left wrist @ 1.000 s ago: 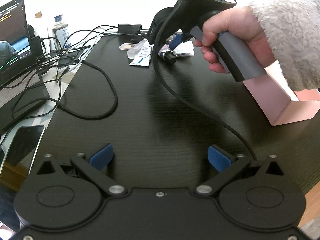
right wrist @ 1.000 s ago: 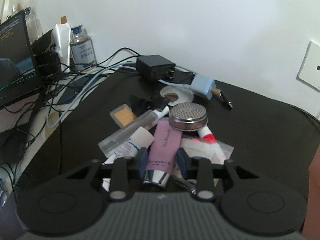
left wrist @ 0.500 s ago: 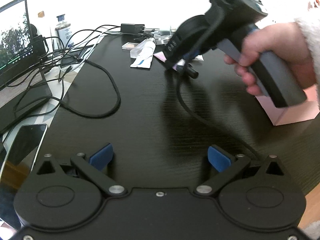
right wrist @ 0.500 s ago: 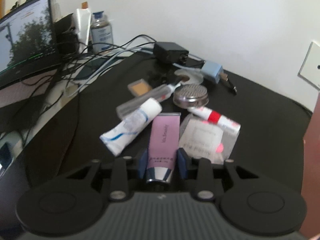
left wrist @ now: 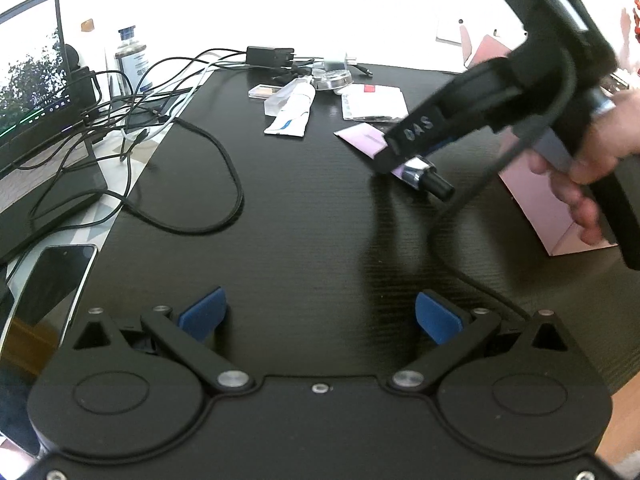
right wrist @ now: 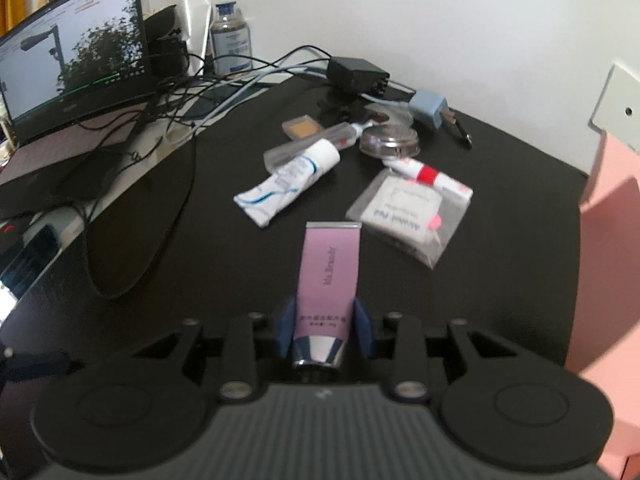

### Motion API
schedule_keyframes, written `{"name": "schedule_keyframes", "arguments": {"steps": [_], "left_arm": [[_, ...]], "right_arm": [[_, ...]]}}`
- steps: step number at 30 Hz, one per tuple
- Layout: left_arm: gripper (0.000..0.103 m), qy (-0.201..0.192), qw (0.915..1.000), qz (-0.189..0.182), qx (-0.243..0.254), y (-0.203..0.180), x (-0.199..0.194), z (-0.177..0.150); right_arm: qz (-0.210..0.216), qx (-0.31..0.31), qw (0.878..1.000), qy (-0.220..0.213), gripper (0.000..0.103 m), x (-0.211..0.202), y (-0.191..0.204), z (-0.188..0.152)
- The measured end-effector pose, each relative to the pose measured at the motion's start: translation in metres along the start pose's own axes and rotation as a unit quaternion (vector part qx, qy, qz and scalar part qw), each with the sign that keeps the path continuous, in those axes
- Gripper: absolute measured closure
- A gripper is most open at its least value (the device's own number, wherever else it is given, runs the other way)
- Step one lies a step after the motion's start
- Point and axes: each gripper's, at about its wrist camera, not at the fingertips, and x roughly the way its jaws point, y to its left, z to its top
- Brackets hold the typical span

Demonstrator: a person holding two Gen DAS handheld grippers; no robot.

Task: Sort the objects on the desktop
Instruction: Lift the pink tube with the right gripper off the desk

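— Well, what did the right claw (right wrist: 325, 330) have in it?

— It was clamped on a lilac tube (right wrist: 329, 276), both blue pads pressed against the tube's lower end, just above its silver collar. The tube's crimped end pointed forward, away from the camera. From the left wrist view the same tube (left wrist: 366, 140) hung above the black surface (left wrist: 304, 240), cap end toward that camera, with the right hand (left wrist: 596, 160) wrapped round the handle.

— And the left claw (left wrist: 318, 314)?

— Spread wide, nothing between its blue pads (left wrist: 202, 312), held low over a bare stretch of the surface.

— Where were the remaining items?

— Grouped toward the far side of the surface. A white tube with blue print (right wrist: 288, 180) lay beside a clear slim tube (right wrist: 310, 144); behind them sat a small tan compact (right wrist: 302, 126). A round metal perforated piece (right wrist: 390, 140) sat near a white stick with a red band (right wrist: 426, 172), which touched a clear packet of pads (right wrist: 408, 212). A black adapter (right wrist: 356, 72) and a pale blue plug (right wrist: 430, 110) lay farther back.

— Anything at the edges?

— A pink box (right wrist: 608, 240) stood open at the right. To the left were a laptop (right wrist: 72, 52), tangled cables (left wrist: 160, 92), a bottle (right wrist: 231, 38) and a phone (left wrist: 44, 292).
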Motion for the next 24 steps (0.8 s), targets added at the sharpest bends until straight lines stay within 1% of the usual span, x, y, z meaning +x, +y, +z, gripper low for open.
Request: {"name": "schedule_keyframes", "arguments": {"steps": [14,24], "left_arm": [[0.000,-0.001,1.0000,0.006,0.007,-0.003,-0.002,-0.003],[0.000,-0.001,0.9999,0.006,0.010,-0.003,-0.002,-0.004]], "right_arm": [[0.016,0.006,0.999,0.037,0.071,-0.025,0.000,-0.027],[0.010,0.010,0.999,0.043,0.071,-0.025,0.000,-0.030]]}}
